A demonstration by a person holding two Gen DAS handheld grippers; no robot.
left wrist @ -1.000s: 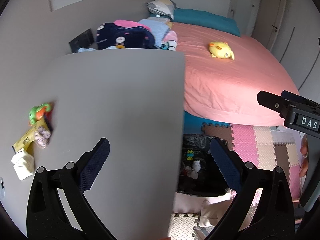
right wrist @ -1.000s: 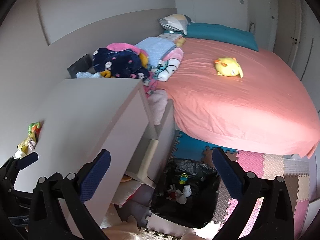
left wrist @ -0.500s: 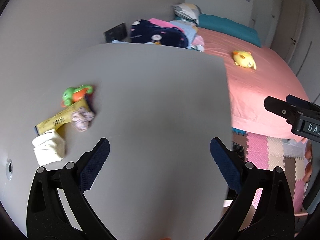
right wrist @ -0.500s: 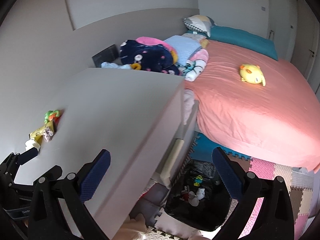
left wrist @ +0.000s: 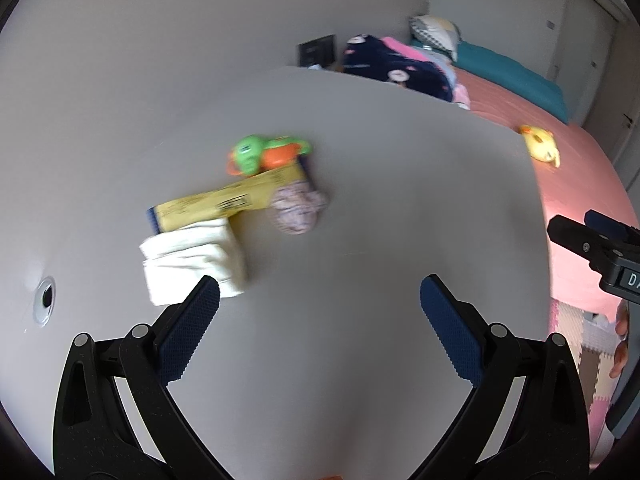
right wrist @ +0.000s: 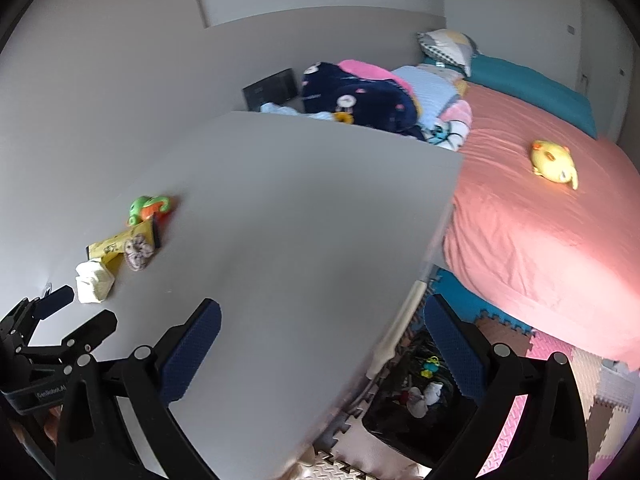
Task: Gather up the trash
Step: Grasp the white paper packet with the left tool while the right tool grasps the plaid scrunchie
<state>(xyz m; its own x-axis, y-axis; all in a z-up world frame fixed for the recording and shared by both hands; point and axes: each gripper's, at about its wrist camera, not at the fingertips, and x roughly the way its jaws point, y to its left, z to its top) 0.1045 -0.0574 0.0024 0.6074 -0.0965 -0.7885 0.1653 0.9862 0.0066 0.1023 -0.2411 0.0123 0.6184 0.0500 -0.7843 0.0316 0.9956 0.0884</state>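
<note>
On the grey tabletop (left wrist: 380,208) lies a small cluster: a crumpled white tissue (left wrist: 192,254), a yellow wrapper (left wrist: 228,202), a pinkish crumpled ball (left wrist: 298,208) and a green-and-orange toy (left wrist: 266,152). My left gripper (left wrist: 320,312) hovers open just short of them, its left finger beside the tissue. The same cluster shows in the right wrist view: tissue (right wrist: 94,280), wrapper (right wrist: 120,244), ball (right wrist: 138,254), toy (right wrist: 148,208). My right gripper (right wrist: 322,340) is open over the table's right edge. A black trash bag (right wrist: 416,396) with bits in it sits on the floor below.
A bed with a pink sheet (right wrist: 540,220) stands to the right, with a yellow plush (right wrist: 554,160), piled clothes (right wrist: 360,96) and pillows. Foam floor mats (right wrist: 560,360) lie beside the bag. A cable hole (left wrist: 45,300) sits at the table's left.
Both grippers swung left and moved over the tabletop. The trash cluster drew closer and nearer the centre in the left wrist view. Both stay open.
</note>
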